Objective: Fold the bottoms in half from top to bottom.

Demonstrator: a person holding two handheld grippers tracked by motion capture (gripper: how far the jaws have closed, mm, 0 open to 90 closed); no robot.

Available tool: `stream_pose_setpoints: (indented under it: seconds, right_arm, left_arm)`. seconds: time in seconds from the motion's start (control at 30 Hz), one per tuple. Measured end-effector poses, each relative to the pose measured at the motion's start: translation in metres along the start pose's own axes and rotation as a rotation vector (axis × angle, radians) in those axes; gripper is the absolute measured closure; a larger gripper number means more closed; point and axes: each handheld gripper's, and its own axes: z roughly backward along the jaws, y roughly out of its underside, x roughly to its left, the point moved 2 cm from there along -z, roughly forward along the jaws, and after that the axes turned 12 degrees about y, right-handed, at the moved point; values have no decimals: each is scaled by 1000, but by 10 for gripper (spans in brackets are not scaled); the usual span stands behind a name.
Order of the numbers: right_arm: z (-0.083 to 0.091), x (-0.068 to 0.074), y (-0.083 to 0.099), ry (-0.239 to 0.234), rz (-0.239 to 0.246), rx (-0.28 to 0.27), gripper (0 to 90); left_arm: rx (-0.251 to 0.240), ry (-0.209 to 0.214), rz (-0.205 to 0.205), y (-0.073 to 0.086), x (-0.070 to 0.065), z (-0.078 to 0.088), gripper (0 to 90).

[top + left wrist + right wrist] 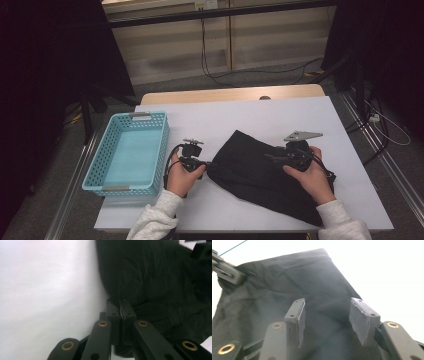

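**Black cloth: grip and handling**

Left claw (204, 163) clenched on the edge of the black cloth (260, 172), lying mid-counter (280, 112). Right claw (325, 320) released above it. Judged light, limp, crease-prone; best pinched at edges or corners.

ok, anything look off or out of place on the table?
Nothing damaged or spilled. The black cloth lies rumpled and skewed across the white table, its near corner reaching the table's front edge. The left gripper is pinched shut on its edge; the right gripper is open above it. The blue basket is empty.
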Motion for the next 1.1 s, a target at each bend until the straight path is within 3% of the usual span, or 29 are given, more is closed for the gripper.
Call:
stream_pose_setpoints:
  seconds: [0.07, 0.13, 0.27, 0.43, 0.6, 0.63, 0.73, 0.83, 0.97, 1.1]
  right_arm:
    - [-1, -2, 1, 12, -2, 6, 444]
    - [-1, -3, 2, 16, -1, 10, 444]
    - [-3, -2, 3, 23, 6, 13, 441]
    - [-5, 0, 3, 23, 0, 6, 460]
    - [-10, 7, 0, -16, 4, 1, 492]
    - [-12, 10, -1, -32, 0, -1, 498]
    - [-18, 17, -4, -50, 16, 5, 511]
    - [-26, 20, -7, -73, 7, 7, 540]
    - [-40, 26, -11, -99, 0, 14, 565]
    - [-54, 34, -13, -90, 48, 49, 602]
  left_arm:
    - [3, -7, 10, -1, 4, 7, 881]
    - [5, -54, 1, -1, 8, 14, 882]
    - [-10, -97, 9, 0, 13, 24, 884]
    - [-24, -127, 6, 2, 13, 27, 883]
    - [-39, -133, -16, 2, 10, 28, 857]
    - [-57, -151, -33, 1, 9, 29, 792]
    - [-76, -112, -45, 0, 2, 29, 653]
    - [-81, -102, -102, 1, -7, 28, 503]
    - [-91, -84, -144, 5, -14, 26, 411]
    - [-89, -85, -156, 8, -15, 25, 376]
